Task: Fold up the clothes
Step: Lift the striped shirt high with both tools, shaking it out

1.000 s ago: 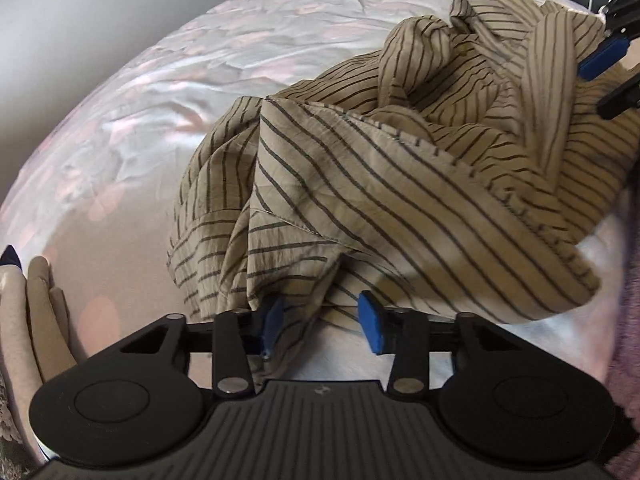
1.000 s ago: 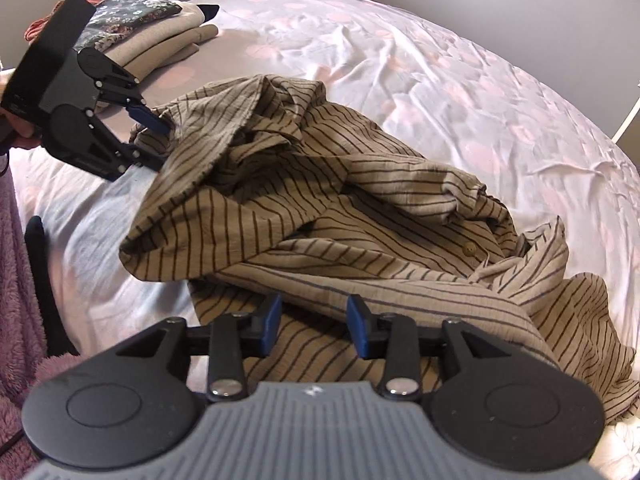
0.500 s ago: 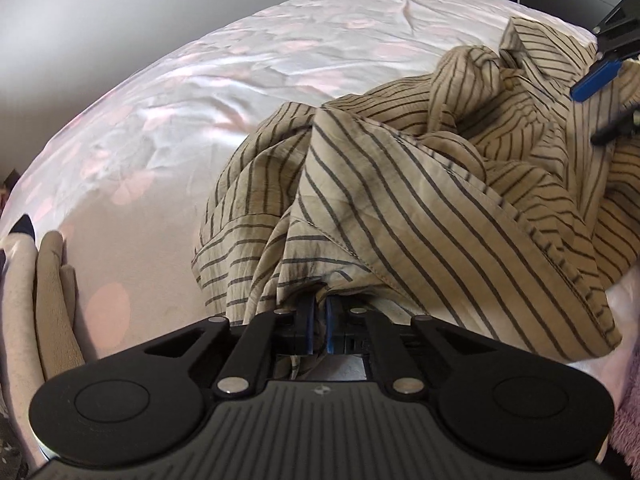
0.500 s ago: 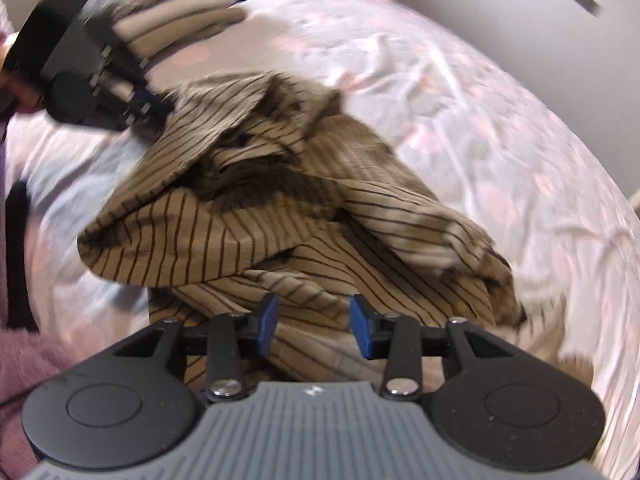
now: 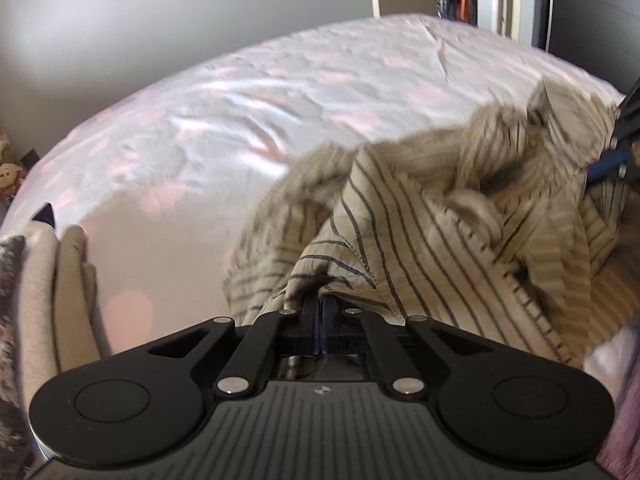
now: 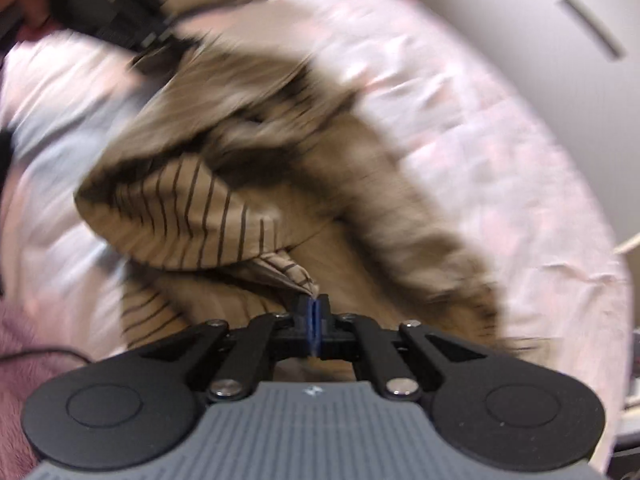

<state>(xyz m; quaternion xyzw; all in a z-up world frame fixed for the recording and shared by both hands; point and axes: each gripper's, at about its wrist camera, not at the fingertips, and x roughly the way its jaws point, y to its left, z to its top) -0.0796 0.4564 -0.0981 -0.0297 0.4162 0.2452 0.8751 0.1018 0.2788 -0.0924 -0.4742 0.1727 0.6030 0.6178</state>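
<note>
A tan shirt with thin dark stripes (image 5: 432,240) lies crumpled on the pink-spotted bed sheet (image 5: 240,120). My left gripper (image 5: 320,312) is shut on a hem fold of the shirt at its near edge. In the right wrist view the same striped shirt (image 6: 192,216) is blurred by motion, and my right gripper (image 6: 313,312) is shut on a pinched corner of it. The right gripper (image 5: 612,160) also shows at the far right of the left wrist view, and the left gripper (image 6: 116,12) shows blurred at the top left of the right wrist view.
A stack of folded clothes (image 5: 48,292) sits at the left edge of the bed. A purple fuzzy blanket (image 6: 28,360) lies at the near left. A grey wall (image 5: 160,20) runs behind the bed, and a small stuffed toy (image 5: 10,172) sits at the far left.
My left gripper shut on the shirt's hem first, then my right gripper shut on a corner. Both are now moving with the cloth, which has shifted and blurs.
</note>
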